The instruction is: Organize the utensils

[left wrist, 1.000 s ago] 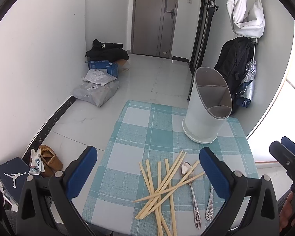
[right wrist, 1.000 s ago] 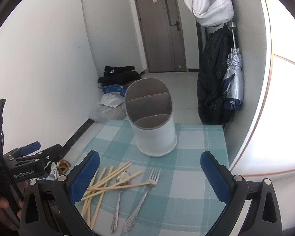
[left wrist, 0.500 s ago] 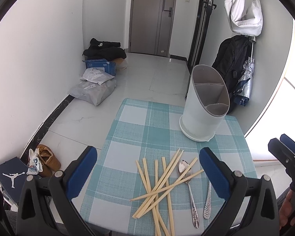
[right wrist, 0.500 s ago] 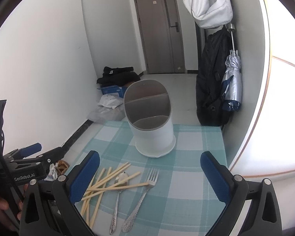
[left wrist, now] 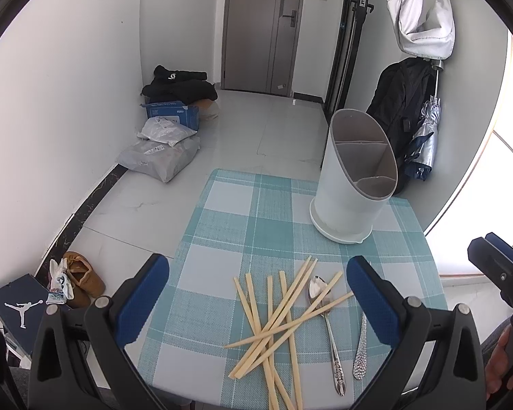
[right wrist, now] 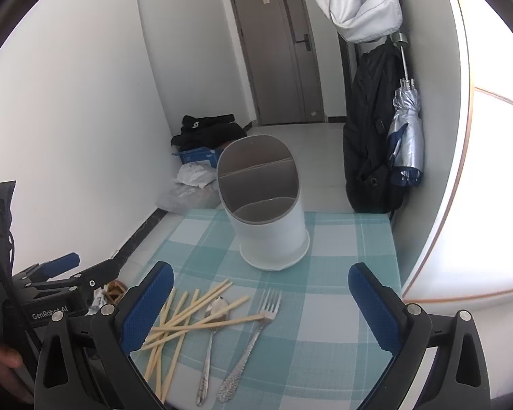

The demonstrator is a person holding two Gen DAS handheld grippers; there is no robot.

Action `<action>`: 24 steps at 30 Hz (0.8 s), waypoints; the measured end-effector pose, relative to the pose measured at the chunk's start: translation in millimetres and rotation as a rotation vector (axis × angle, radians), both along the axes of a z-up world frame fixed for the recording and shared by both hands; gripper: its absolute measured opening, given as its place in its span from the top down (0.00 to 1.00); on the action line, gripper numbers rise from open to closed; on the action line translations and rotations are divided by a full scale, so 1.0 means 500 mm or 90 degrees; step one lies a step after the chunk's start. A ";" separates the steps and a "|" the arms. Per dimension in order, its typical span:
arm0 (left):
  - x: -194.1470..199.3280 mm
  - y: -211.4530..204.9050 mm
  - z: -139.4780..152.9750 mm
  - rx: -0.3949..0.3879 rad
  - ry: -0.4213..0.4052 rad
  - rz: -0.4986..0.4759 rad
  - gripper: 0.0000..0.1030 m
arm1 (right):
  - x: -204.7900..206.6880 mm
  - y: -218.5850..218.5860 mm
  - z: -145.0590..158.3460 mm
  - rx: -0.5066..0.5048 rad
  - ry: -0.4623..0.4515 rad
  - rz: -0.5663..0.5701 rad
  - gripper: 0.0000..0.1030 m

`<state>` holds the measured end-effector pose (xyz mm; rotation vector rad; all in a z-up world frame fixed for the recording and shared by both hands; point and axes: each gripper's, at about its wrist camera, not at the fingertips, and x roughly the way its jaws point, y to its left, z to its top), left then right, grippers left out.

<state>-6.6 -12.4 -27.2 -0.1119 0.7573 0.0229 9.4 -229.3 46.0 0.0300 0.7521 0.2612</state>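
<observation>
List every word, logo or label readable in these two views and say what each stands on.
"GenRobot.AI": white print on the body of the left tool, seen from the right wrist view; the last letters are partly hidden.
Jumpman figure, a logo with no words: on the dark shoebox on the floor.
Print on the blue cardboard box and the labels on the grey parcel bags: too small to read.

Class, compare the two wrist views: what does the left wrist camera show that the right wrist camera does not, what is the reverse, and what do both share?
Only the left wrist view shows the brown shoe and the dark box with a white jumping figure on the floor.

Only the right wrist view shows the fork's tines; in the left view the gripper finger hides them, leaving just its handle.

Both show the white utensil holder, empty, the scattered chopsticks, the spoon, the checked tablecloth, and each gripper open, holding nothing.
</observation>
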 end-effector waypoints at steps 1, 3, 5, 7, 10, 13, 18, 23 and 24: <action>0.000 0.000 0.000 0.000 0.000 0.000 0.01 | 0.000 -0.001 0.000 0.003 0.000 -0.002 0.00; 0.000 -0.001 -0.001 -0.002 0.002 0.000 0.01 | 0.001 -0.002 0.000 0.004 0.000 -0.006 0.00; 0.001 -0.001 -0.001 -0.003 0.004 0.000 0.01 | 0.002 -0.003 0.000 0.007 0.001 -0.008 0.00; 0.001 0.000 0.000 -0.002 0.004 0.002 0.01 | 0.002 -0.005 0.001 0.013 0.001 -0.011 0.00; 0.003 -0.001 0.001 -0.001 0.003 0.003 0.01 | 0.001 -0.006 0.000 0.024 0.003 -0.013 0.00; 0.004 0.000 0.000 -0.001 0.003 0.003 0.01 | 0.001 -0.007 -0.001 0.026 0.005 -0.016 0.00; 0.004 0.001 -0.001 -0.002 0.005 0.004 0.01 | 0.000 -0.005 0.000 0.018 0.002 -0.020 0.00; 0.005 0.002 -0.001 -0.008 0.009 0.006 0.01 | 0.001 -0.006 0.000 0.013 0.001 -0.031 0.00; 0.005 0.002 -0.001 -0.007 0.009 0.007 0.01 | 0.003 -0.007 -0.001 0.014 0.003 -0.032 0.00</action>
